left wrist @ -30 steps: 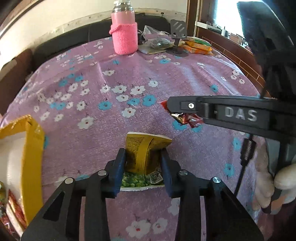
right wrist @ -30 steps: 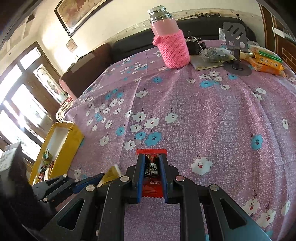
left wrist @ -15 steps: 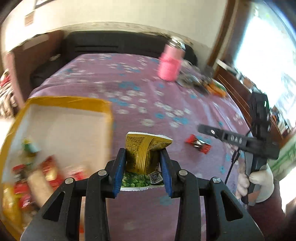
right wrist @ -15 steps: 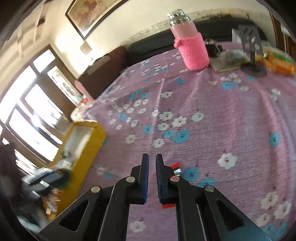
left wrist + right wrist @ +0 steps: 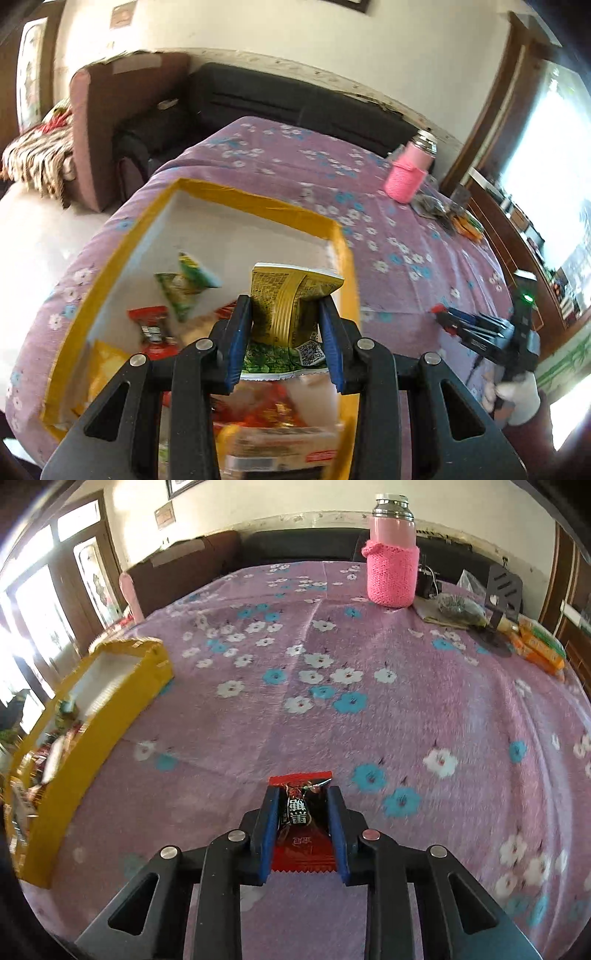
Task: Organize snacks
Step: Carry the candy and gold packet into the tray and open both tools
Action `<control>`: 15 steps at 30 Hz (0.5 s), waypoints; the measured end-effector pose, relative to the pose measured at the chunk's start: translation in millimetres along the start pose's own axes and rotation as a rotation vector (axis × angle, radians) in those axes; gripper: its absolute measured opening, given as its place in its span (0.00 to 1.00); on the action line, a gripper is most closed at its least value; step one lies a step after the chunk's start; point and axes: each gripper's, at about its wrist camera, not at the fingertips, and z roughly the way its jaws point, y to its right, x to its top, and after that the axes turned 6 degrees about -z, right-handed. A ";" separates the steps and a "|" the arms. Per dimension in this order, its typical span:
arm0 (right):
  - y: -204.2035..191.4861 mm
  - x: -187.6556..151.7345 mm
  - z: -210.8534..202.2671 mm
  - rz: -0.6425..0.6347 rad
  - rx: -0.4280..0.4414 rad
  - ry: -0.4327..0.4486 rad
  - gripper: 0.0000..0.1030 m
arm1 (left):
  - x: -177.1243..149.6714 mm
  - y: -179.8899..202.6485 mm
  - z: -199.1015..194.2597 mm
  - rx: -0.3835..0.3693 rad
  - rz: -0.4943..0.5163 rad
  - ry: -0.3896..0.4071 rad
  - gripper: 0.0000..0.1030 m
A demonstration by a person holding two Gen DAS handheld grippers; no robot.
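Left claw (image 5: pixel 284 328) pinches a yellow-green snack packet (image 5: pixel 288 310) over the open yellow box (image 5: pixel 258 203) — positioned for dropping in; right claw (image 5: pixel 303 834) jaws opening around a red candy wrapper (image 5: pixel 301 856) lying on the bench (image 5: pixel 369 720), pads not pressing.

The tablecloth (image 5: pixel 369 709) is purple, printed with white and blue flowers. The box (image 5: pixel 255 201) has yellow walls and a white interior. The packet (image 5: pixel 284 306) is gold-yellow with dark print, green and white at its lower end. The candy wrapper (image 5: pixel 301 834) is red with a black panel bearing white characters. The bottle (image 5: pixel 392 546) is pink with a silver cap and a pink knitted sleeve. Both grippers, left (image 5: pixel 286 343) and right (image 5: pixel 303 830), are black with blue pads.
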 end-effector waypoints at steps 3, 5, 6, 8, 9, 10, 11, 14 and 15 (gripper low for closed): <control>-9.7 6.3 -17.2 0.027 0.074 0.024 0.26 | 4.4 -16.9 10.0 0.011 -0.035 -0.031 0.33; -25.2 17.2 -30.6 0.028 0.139 0.042 0.26 | 5.8 -27.1 21.4 0.015 -0.063 -0.060 0.33; -36.1 23.2 -35.8 0.019 0.171 0.048 0.26 | 6.3 -30.9 25.6 0.017 -0.074 -0.071 0.33; -57.7 33.5 -41.1 -0.006 0.217 0.053 0.26 | 8.0 -36.7 33.4 0.013 -0.095 -0.088 0.33; -75.0 41.0 -42.6 -0.030 0.246 0.054 0.26 | 8.9 -39.5 36.6 0.012 -0.104 -0.094 0.33; -91.8 47.7 -41.6 -0.050 0.278 0.048 0.26 | 10.3 -42.0 39.9 0.012 -0.111 -0.099 0.33; -102.8 51.1 -40.0 -0.062 0.300 0.042 0.26 | 11.7 -44.6 43.4 0.012 -0.118 -0.104 0.33; -150.9 63.9 -28.0 -0.112 0.364 0.012 0.26 | 13.3 -53.5 47.8 0.008 -0.152 -0.121 0.34; -170.6 68.7 -21.6 -0.143 0.367 0.005 0.26 | 13.6 -56.7 47.5 0.002 -0.168 -0.121 0.34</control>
